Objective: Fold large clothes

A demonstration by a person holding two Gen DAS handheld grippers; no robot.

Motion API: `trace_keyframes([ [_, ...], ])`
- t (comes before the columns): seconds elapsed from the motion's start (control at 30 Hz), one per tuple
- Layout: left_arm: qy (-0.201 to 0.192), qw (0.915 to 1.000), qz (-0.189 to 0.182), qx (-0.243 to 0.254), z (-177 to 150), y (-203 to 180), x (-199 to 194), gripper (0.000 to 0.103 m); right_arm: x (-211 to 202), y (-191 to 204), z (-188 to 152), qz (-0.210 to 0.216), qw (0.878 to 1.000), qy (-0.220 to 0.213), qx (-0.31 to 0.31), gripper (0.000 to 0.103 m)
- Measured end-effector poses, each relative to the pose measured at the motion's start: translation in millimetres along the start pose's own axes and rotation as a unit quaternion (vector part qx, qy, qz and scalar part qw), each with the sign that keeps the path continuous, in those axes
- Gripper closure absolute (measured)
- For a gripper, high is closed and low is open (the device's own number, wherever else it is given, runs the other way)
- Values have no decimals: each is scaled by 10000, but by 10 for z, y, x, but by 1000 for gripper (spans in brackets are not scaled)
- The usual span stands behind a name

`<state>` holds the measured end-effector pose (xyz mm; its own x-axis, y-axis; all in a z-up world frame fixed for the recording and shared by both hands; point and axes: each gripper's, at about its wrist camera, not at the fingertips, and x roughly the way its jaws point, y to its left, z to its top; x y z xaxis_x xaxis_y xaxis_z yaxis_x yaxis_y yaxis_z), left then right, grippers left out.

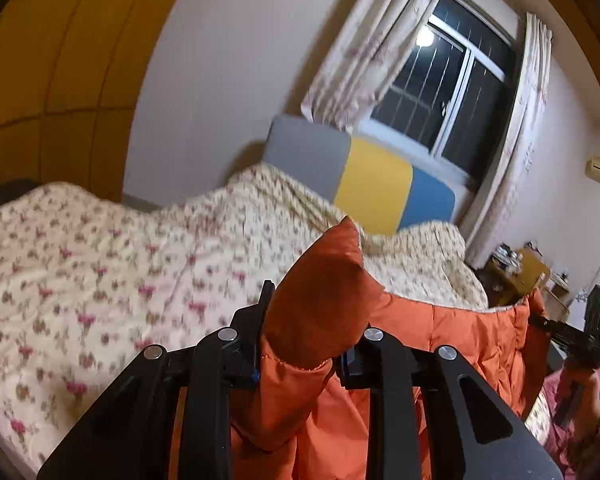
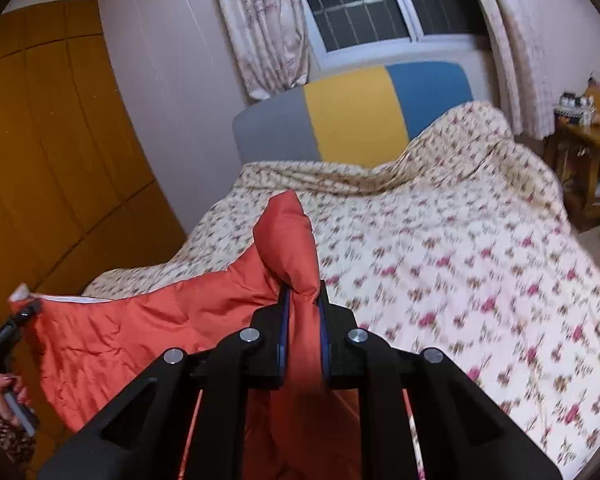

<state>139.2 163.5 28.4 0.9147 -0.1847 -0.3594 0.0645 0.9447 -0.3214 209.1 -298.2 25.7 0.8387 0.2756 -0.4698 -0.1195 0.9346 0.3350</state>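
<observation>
An orange padded jacket (image 1: 452, 336) hangs stretched in the air between my two grippers, above a bed. My left gripper (image 1: 308, 320) is shut on one bunched corner of the jacket, which sticks up past the fingers. My right gripper (image 2: 304, 304) is shut on the other bunched corner (image 2: 292, 236). The jacket's span (image 2: 148, 328) runs left from it to the left gripper (image 2: 8, 332) at the frame's edge. The right gripper also shows in the left wrist view (image 1: 572, 340) at the far right. The jacket's lower part is hidden under the grippers.
A bed with a floral quilt (image 2: 460, 264) lies under and beyond the jacket, with a grey, yellow and blue headboard (image 2: 352, 116). A wooden wardrobe (image 2: 52, 152) stands left, a window with curtains (image 2: 356, 0) behind, a wooden side table (image 2: 588, 148) right.
</observation>
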Motion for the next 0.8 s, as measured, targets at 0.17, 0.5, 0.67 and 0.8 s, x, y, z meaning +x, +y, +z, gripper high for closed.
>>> trace_keyframes([
  [0.17, -79, 9996, 259, -89, 236, -74, 315, 77, 394, -70, 175, -64, 9990, -36, 434, 92],
  [0.5, 155, 9924, 1112, -503, 150, 195, 1298, 77, 1491, -221, -85, -805, 9955, 459, 194, 92],
  [0.67, 288, 9870, 1562, -253, -102, 299, 1715, 77, 1879, -357, -336, -1125, 9911, 710, 59, 92],
  [0.8, 568, 9818, 1800, -204, -314, 429, 2029, 77, 2102, -471, -464, -1242, 9883, 876, 122, 90],
])
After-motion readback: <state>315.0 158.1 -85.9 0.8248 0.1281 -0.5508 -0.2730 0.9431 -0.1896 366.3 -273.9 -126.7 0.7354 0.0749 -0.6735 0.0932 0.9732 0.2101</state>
